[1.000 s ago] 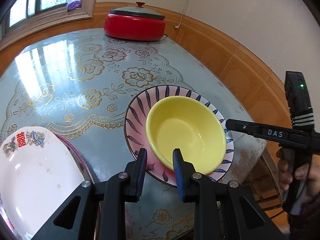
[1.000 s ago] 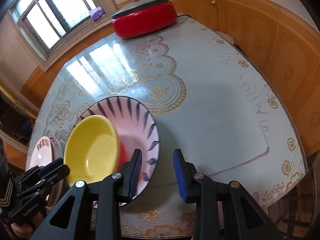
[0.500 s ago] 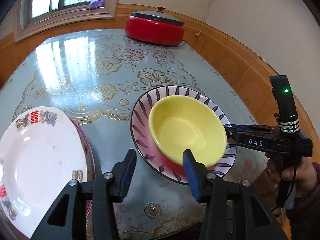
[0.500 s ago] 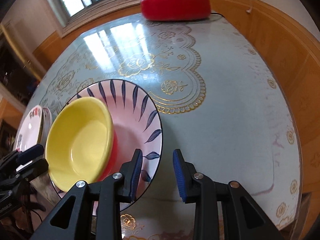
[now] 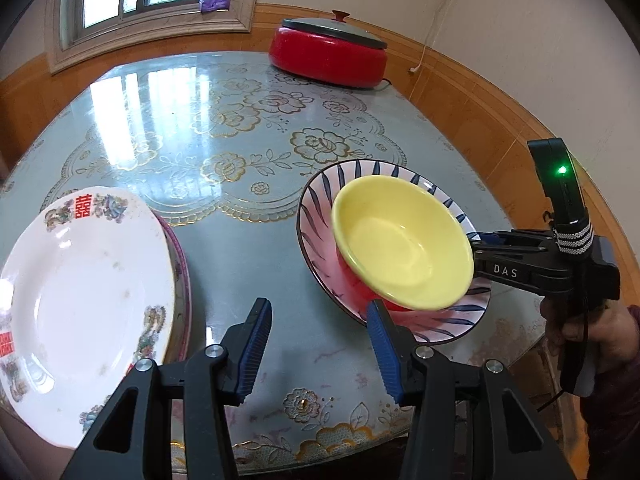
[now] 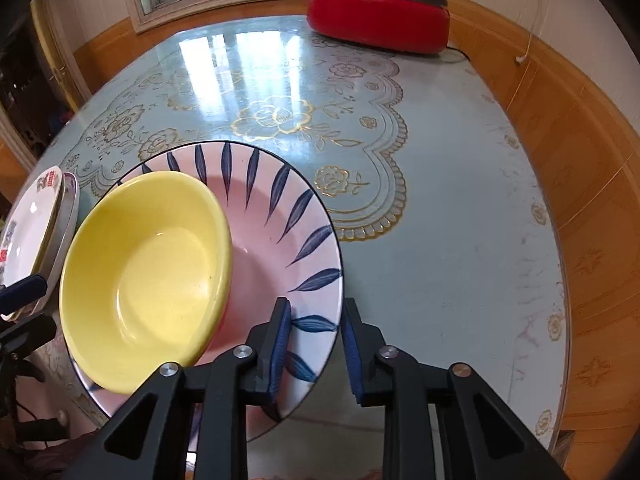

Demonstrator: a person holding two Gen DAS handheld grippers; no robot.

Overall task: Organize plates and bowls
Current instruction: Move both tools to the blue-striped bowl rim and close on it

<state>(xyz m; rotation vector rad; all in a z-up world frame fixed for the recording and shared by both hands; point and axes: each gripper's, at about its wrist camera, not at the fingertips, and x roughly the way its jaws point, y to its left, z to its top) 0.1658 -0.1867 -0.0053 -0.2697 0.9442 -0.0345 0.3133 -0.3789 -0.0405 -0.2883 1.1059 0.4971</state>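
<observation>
A yellow bowl (image 5: 402, 240) with a red outside sits tilted in a pink plate with blue leaf strokes (image 5: 316, 216); both show in the right wrist view, bowl (image 6: 148, 276) and plate (image 6: 272, 216). My right gripper (image 6: 314, 340) is open, its jaws straddling the plate's near rim; it also shows in the left wrist view (image 5: 480, 240). My left gripper (image 5: 318, 344) is open and empty above the table, just left of the plate. A white plate with red characters (image 5: 84, 296) lies on top of a stack at the left.
A red electric pot with a grey lid (image 5: 328, 56) stands at the far side of the round, glass-topped floral table (image 5: 224, 128). The table's edge is close below both grippers. Wood-panelled walls curve round on the right.
My left gripper has opened wider and drawn back left from the bowl. My right gripper has moved in over the pink plate's rim.
</observation>
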